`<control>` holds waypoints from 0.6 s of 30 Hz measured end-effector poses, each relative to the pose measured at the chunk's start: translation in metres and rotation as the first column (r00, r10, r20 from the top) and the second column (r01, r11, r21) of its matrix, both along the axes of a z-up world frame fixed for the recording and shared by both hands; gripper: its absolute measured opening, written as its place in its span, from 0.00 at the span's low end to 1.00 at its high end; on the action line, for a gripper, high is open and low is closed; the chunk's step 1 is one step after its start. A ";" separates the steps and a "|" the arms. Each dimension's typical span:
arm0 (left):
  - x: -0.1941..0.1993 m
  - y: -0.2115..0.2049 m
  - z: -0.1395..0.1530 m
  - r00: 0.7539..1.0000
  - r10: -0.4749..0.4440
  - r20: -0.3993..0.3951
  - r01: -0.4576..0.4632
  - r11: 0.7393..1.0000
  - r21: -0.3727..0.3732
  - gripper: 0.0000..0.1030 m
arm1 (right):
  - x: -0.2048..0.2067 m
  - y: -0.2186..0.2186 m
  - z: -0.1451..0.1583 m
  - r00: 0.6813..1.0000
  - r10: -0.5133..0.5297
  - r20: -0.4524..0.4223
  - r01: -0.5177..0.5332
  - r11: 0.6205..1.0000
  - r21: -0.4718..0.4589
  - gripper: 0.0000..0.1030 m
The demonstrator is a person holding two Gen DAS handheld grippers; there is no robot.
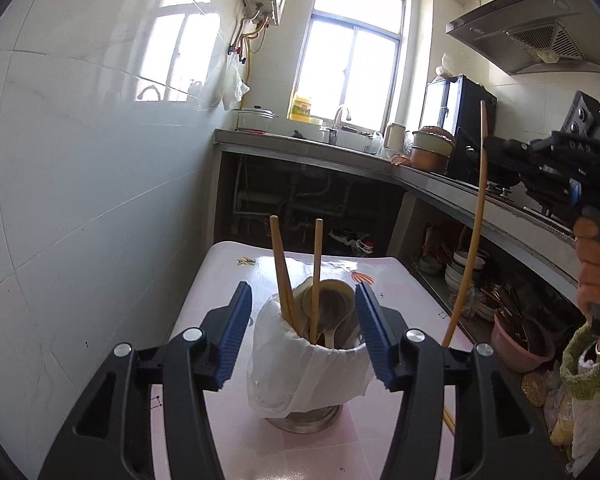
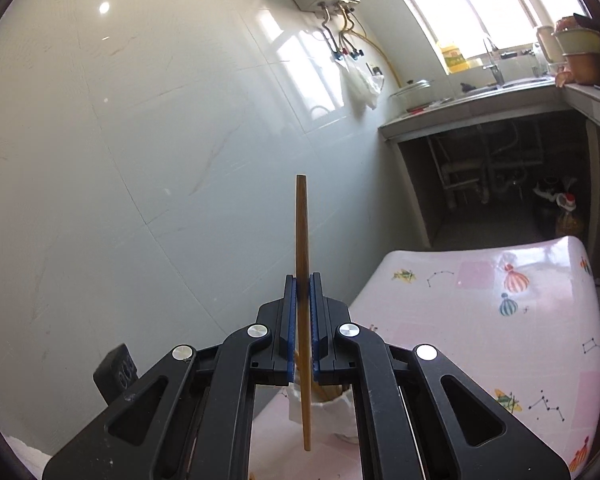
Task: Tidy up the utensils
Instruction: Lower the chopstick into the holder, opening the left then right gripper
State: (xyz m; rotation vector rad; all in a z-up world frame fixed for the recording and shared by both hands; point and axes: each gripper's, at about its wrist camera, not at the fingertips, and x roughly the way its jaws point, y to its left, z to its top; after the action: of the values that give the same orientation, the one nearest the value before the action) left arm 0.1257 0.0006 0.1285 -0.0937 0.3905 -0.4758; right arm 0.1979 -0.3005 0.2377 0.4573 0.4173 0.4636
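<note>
Chopsticks (image 1: 286, 276) and spoons (image 1: 328, 300) stand in the bag-lined holder (image 1: 300, 364) at the lower centre of our left view, on the pink bench (image 1: 220, 280). Our left hand-held gripper (image 1: 303, 330) stands open around the holder, pads not touching. Our right hand-held gripper (image 2: 302, 320) is clamped on one upright chopstick (image 2: 302, 240), above the holder.

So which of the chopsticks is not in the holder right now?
The chopstick clamped upright in the right gripper, lifted clear beside the utensil holder. The other two chopsticks stand inside the holder.
</note>
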 end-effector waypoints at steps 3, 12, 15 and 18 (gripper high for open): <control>-0.005 0.006 -0.007 1.000 0.012 -0.011 -0.012 1.000 -0.002 0.57 | 0.019 0.003 0.007 1.000 0.000 0.016 0.000 1.000 0.011 0.04; -0.008 0.007 -0.027 0.999 0.020 -0.036 -0.020 1.000 0.019 0.64 | 0.056 0.035 -0.023 1.000 0.000 -0.016 -0.001 0.998 -0.067 0.04; -0.007 0.008 -0.033 0.999 0.016 -0.051 -0.015 1.000 0.020 0.64 | 0.060 0.046 -0.040 0.999 0.001 -0.032 -0.005 0.994 -0.110 0.04; -0.008 0.009 -0.037 0.998 0.013 -0.059 -0.012 1.000 0.019 0.64 | 0.061 0.055 -0.056 0.998 0.006 -0.067 -0.016 0.989 -0.147 0.04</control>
State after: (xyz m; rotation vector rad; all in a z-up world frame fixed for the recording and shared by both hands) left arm 0.1180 0.0092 0.0913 -0.0925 0.4518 -0.4577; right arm 0.2589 -0.2459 0.1814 0.3276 0.5154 0.4259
